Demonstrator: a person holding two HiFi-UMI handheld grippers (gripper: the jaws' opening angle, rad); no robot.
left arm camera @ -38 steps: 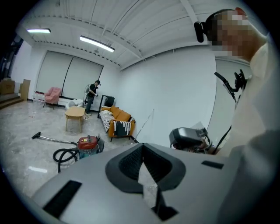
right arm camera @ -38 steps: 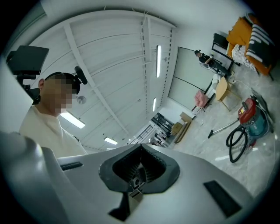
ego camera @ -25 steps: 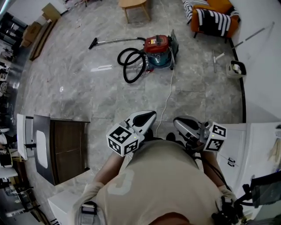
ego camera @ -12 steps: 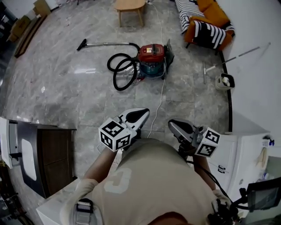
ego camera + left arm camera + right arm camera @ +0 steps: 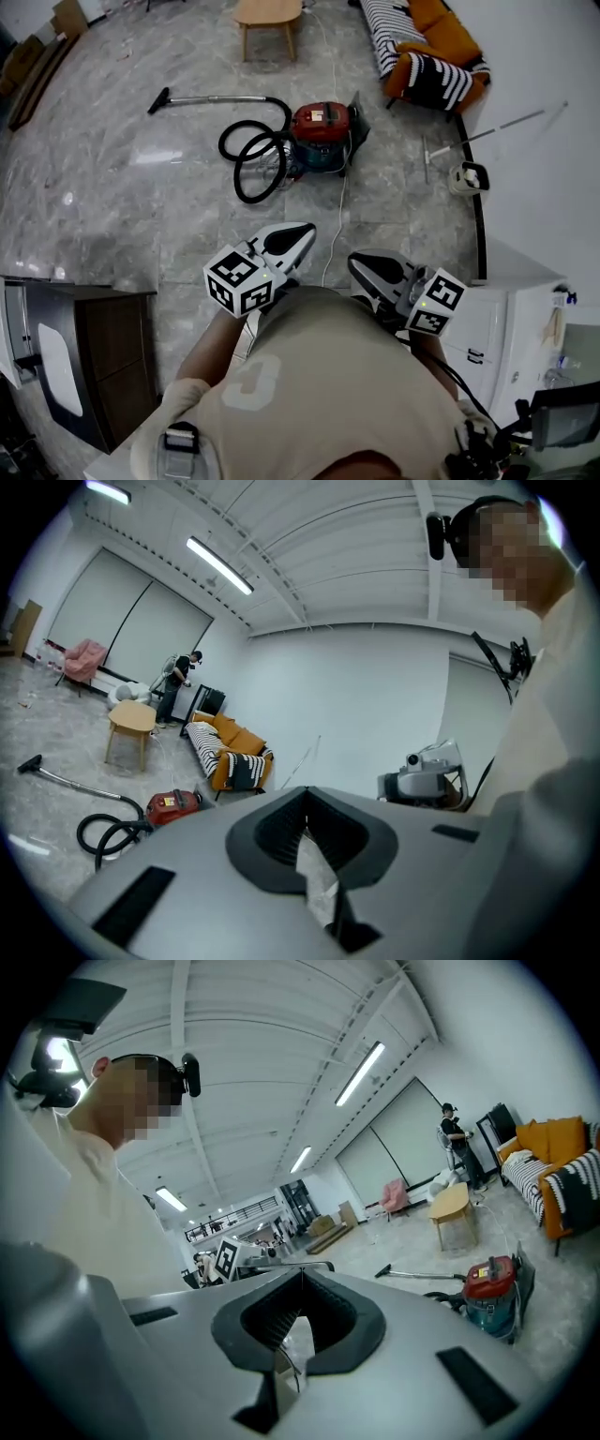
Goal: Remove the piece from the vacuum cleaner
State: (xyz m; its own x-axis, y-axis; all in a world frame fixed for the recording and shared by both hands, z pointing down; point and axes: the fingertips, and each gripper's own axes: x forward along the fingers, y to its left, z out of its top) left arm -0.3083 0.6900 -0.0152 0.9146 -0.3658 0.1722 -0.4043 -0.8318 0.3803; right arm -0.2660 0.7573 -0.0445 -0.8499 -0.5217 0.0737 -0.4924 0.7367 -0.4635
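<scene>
The vacuum cleaner (image 5: 323, 131), a red and teal canister, stands on the marble floor well ahead of me. Its black hose (image 5: 246, 159) loops to its left and runs into a metal wand with a floor nozzle (image 5: 159, 97). My left gripper (image 5: 305, 228) and right gripper (image 5: 356, 262) are held at chest height, far short of it, both pointing toward it. In the left gripper view the jaws (image 5: 306, 794) are shut with nothing between them, and the vacuum (image 5: 172, 805) lies low at left. The right gripper (image 5: 302, 1274) is also shut and empty, with the vacuum (image 5: 489, 1283) at right.
A white power cord (image 5: 336, 216) runs across the floor from the vacuum toward me. A wooden table (image 5: 267, 13) and an orange sofa (image 5: 431, 42) stand behind it. A mop and bucket (image 5: 466, 174) lie at right, white cabinets (image 5: 511, 309) by my right, a dark cabinet (image 5: 108, 347) at left.
The view has advanced across the floor toward the vacuum, which now sits lower and more to the left in the head view. Both grippers came along, still shut and empty.
</scene>
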